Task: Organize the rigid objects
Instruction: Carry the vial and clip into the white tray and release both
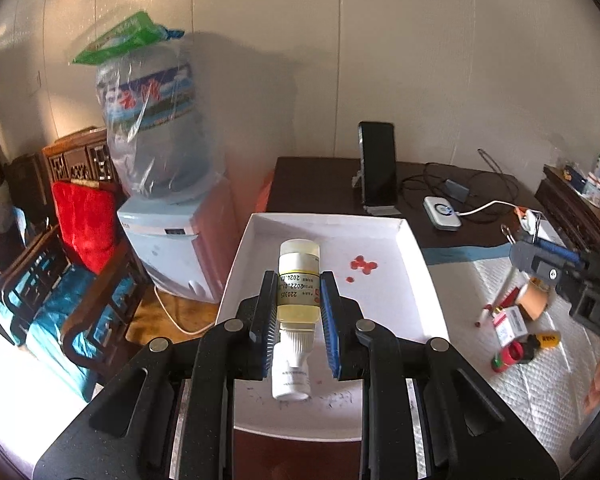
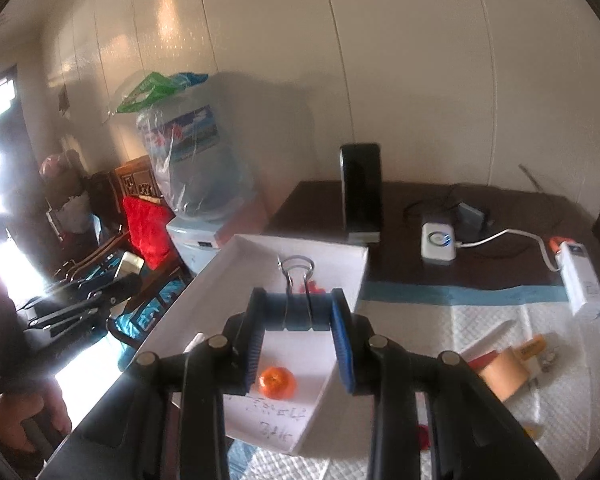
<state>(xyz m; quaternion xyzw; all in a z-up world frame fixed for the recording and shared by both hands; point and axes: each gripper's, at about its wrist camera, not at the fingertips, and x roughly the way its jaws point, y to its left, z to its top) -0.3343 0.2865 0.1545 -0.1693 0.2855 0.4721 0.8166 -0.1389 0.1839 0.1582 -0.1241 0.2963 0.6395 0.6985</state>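
Phone [image 1: 377, 165] stands upright just behind white tray [image 1: 414, 240].

My left claw [image 1: 298, 316] is matte black plastic: two angled linkage arms on each side, pinned with round silver rivets, ending in flat black fingers [image 1: 264, 312] faced with ribbed blue pads. My right claw [image 2: 300, 338] is built alike, with the same rivets and blue-lined fingers [image 2: 342, 344].

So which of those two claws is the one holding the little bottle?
The left claw: it is clamped on the pale yellow bottle over the white tray. The right claw grips a black binder clip instead.
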